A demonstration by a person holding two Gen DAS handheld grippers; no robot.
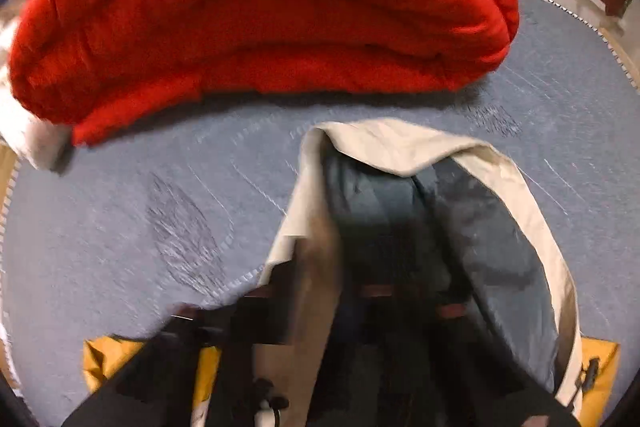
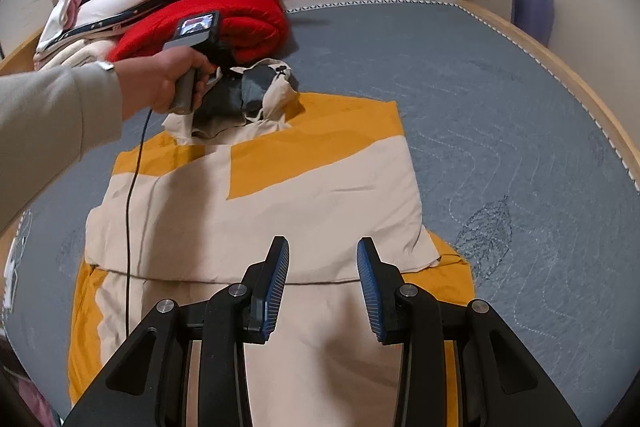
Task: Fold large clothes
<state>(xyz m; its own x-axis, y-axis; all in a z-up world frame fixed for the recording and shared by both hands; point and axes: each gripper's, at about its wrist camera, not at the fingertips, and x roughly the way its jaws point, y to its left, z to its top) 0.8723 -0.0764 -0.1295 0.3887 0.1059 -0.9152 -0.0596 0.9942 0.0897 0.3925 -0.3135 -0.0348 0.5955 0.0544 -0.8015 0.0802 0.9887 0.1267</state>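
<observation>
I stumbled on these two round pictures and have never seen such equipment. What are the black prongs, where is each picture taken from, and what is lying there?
No robot here: a person holds a two-fingered gripper in each hand, each with a wide-angle camera looking along its fingers.

The right-hand view shows the right gripper open and empty above a cream and yellow hooded jacket lying on a grey bed cover. The person's left hand holds the left gripper down at the jacket's hood.

The blurred left-hand view looks into that hood; the fingers seem shut on its cloth. Behind lies a folded red garment.
</observation>
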